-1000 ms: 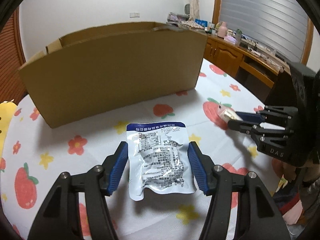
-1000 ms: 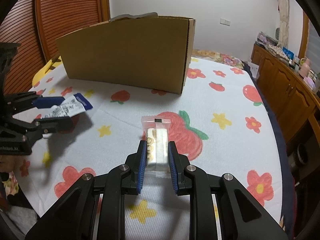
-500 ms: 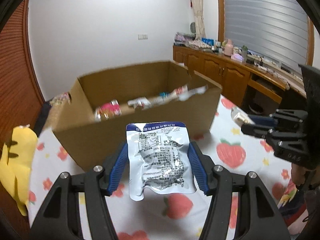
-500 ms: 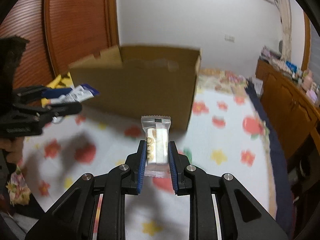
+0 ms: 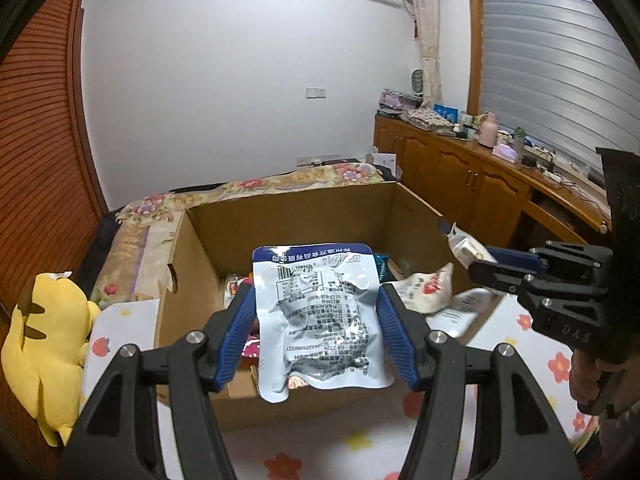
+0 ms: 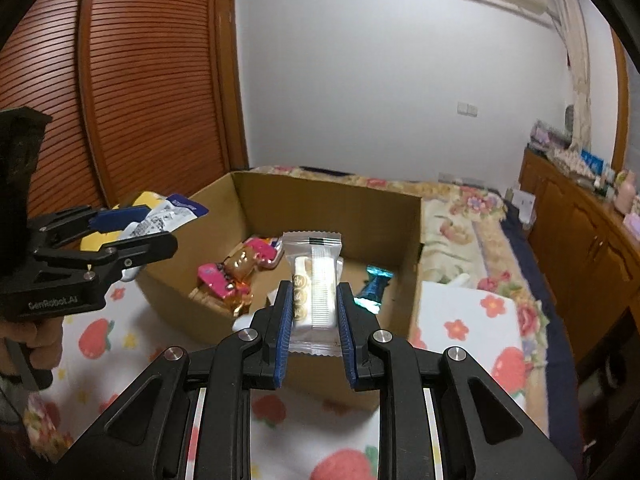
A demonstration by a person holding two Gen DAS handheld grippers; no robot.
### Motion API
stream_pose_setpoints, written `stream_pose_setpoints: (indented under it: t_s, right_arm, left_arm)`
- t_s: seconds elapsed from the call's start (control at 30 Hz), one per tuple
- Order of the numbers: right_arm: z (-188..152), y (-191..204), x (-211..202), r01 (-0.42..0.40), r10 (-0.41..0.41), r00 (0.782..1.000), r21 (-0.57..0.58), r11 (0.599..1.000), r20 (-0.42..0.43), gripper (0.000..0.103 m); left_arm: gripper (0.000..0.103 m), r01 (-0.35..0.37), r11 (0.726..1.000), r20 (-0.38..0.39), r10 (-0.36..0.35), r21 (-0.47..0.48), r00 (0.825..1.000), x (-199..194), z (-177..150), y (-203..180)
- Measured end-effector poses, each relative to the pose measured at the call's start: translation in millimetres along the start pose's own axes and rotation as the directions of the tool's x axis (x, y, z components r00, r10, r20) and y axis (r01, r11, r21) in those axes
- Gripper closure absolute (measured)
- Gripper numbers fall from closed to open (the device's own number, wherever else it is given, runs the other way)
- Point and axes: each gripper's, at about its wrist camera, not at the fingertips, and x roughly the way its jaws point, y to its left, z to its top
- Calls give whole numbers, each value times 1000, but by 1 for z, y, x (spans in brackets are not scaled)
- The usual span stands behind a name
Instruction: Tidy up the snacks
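Observation:
My left gripper [image 5: 316, 312] is shut on a white and blue printed snack pouch [image 5: 320, 316], held in the air over the near wall of an open cardboard box [image 5: 288, 216]. My right gripper [image 6: 314, 312] is shut on a clear-wrapped white snack bar [image 6: 316, 292], also above the box's near wall [image 6: 320, 376]. Each gripper shows in the other's view: the right one [image 5: 480, 262] at the box's right side, the left one [image 6: 156, 228] at its left side with the pouch [image 6: 164, 216]. Inside the box lie pink packets [image 6: 216, 276], a teal wrapper [image 6: 374, 284] and white packets [image 5: 424, 292].
The box stands on a white cloth with strawberries and flowers [image 6: 472, 320]. A yellow plush toy [image 5: 44, 344] sits to the left of the box. Behind it is a flowered bedspread [image 5: 248, 188]. Wooden cabinets [image 5: 460, 176] with clutter line the right wall.
Both grippers have risen from low over the cloth and moved toward the box, each keeping its snack. The box's inside now shows from above.

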Motion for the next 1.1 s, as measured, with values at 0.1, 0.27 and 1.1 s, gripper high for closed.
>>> stream_pose_setpoints:
  t_s: [0.1, 0.27, 1.1]
  right_arm:
    - [4, -1, 15, -9, 9, 1000, 12, 1000, -26, 83]
    - [3, 1, 25, 3, -3, 999, 5, 1000, -46, 79]
    - [-43, 30, -46, 6, -7, 999, 36, 999, 48, 42]
  left_arm:
    - [41, -15, 1000, -9, 15, -1, 1000, 8, -1, 1]
    - [40, -44, 999, -11, 44, -1, 999, 12, -4, 1]
    - [3, -143, 990, 78, 143, 0, 987, -66, -58, -19]
